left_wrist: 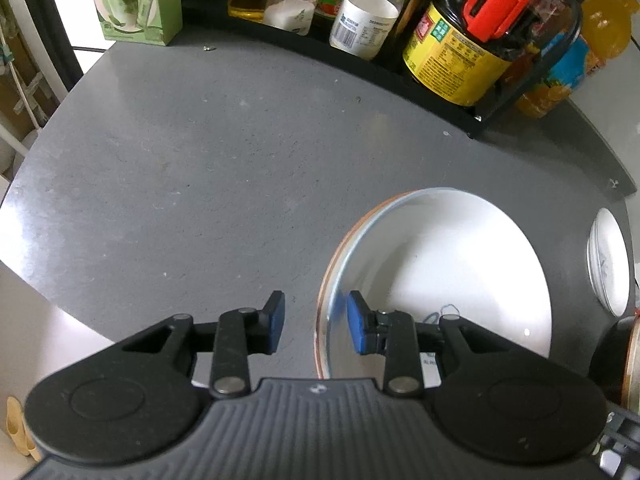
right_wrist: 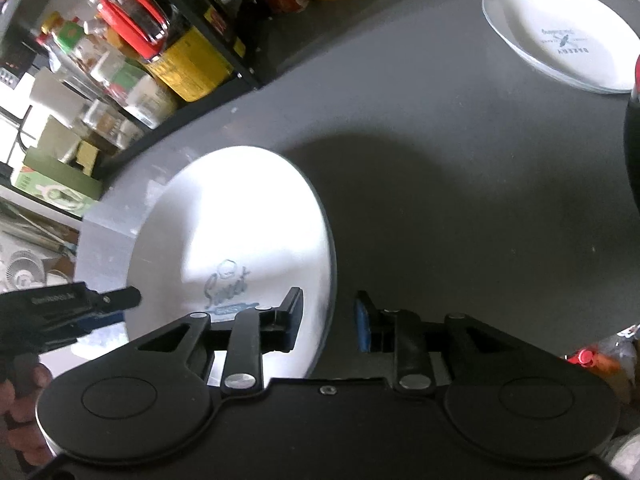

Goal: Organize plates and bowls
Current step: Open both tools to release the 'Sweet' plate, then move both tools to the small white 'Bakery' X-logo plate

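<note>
A large white plate (left_wrist: 440, 264) with an orange-brown line along its edge lies on the grey table (left_wrist: 200, 168). My left gripper (left_wrist: 317, 322) is open, and the plate's left rim sits in the gap between the blue pads (left_wrist: 276, 320). In the right wrist view the same plate (right_wrist: 240, 216) carries a "Sweet" print, and my right gripper (right_wrist: 328, 320) is open across its right rim. The left gripper (right_wrist: 124, 308) shows at the plate's far side. A second white plate (right_wrist: 560, 32) lies further off, and it also shows at the edge of the left wrist view (left_wrist: 608, 260).
A black rack (left_wrist: 400, 68) with jars, sauce bottles and a red-lidded jar (left_wrist: 472, 40) lines the table's back edge. A green box (left_wrist: 132, 0) stands at the back left. A dark bowl (right_wrist: 634, 140) sits at the right edge. A hand (right_wrist: 20, 400) holds the left gripper.
</note>
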